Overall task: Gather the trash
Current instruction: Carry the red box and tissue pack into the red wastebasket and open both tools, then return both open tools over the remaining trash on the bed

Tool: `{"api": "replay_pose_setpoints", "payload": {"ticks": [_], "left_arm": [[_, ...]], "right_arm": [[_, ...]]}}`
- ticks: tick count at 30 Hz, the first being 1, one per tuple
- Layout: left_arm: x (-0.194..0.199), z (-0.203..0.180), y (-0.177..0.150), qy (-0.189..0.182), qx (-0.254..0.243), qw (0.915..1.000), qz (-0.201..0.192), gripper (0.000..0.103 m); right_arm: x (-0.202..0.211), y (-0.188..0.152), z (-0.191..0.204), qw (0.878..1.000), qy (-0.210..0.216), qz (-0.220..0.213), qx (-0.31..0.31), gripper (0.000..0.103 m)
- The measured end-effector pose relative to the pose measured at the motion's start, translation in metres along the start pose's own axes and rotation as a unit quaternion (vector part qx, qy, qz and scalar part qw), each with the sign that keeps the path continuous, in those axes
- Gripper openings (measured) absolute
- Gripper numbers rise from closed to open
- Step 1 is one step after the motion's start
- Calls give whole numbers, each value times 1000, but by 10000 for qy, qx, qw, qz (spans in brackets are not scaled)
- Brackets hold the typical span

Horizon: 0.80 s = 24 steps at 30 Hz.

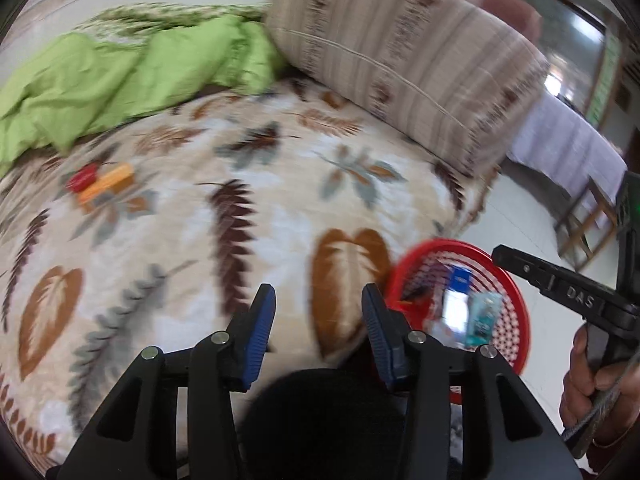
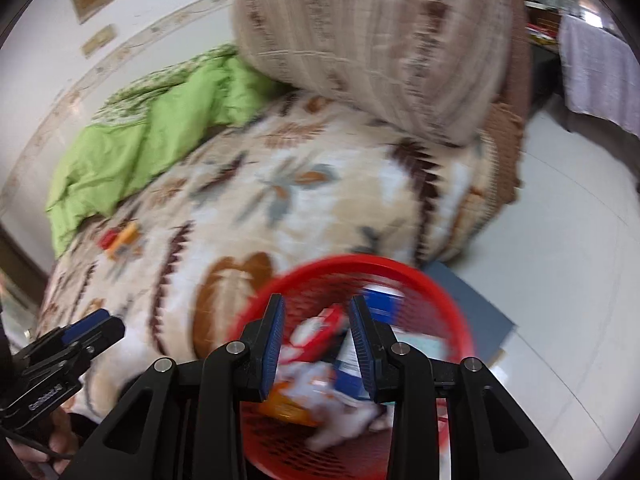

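Observation:
A red mesh basket (image 1: 432, 246) (image 2: 360, 260) stands on the floor against the bed's edge, holding several wrappers and small boxes (image 1: 468, 312) (image 2: 320, 360). On the leaf-patterned bedspread (image 1: 280, 184) lie a red and an orange wrapper (image 1: 100, 182) (image 2: 120, 238), far to the left. My left gripper (image 1: 318, 296) hovers over the bedspread, open, with nothing between its blue pads. My right gripper (image 2: 317, 304) is above the basket, open, and the trash below shows through the gap. Each gripper appears in the other's view, at the frame edge (image 1: 560, 284) (image 2: 80, 332).
A crumpled green quilt (image 1: 120, 72) and a thick striped folded blanket (image 1: 400, 60) lie at the back of the bed. A grey-blue board (image 2: 480, 308) is under the basket on the pale tiled floor (image 2: 560, 240). A cloth-covered table (image 1: 568, 148) and wooden stool (image 1: 588, 224) stand beyond.

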State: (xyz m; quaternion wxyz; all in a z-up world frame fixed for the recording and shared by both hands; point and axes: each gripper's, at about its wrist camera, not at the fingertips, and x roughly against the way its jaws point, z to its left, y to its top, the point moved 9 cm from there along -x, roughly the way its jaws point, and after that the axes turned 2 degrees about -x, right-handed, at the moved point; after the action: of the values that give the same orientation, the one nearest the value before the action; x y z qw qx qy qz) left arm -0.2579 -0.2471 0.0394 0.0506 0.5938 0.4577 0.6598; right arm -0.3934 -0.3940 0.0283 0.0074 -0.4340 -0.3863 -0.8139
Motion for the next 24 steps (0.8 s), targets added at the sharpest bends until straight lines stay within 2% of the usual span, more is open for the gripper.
{"api": "replay_pose_setpoints", "payload": {"ticks": [6,11,15,18,20,23,24], "left_arm": [[16,78,4,405,702,9967,-105,44],[28,141,2,753,1220,9895,-176,46],[33,198,9,1042,1629,9810,-146,54],[30,238,25,1291,1825,9747,-51,57],[24,271,43,1426,2099,9673,-38,60],[3,304,66,1357,2455,9598,125,66],[-8,318,75,1368,2642,9545,217,66]], "right_arm": [[-24,5,89,9953,729,178,606,39],[-53,5,154,9888,1079,342,977,42],[-78,-4,202,9829,1288,534,1201,42],[-92,-11,226,9776,1485,660,1336,42],[-98,-12,236,9750,1564,723,1406,42],[-107,-9,242,9730,1609,817,1440,42],[-110,-6,243,9728,1610,850,1435,42]]}}
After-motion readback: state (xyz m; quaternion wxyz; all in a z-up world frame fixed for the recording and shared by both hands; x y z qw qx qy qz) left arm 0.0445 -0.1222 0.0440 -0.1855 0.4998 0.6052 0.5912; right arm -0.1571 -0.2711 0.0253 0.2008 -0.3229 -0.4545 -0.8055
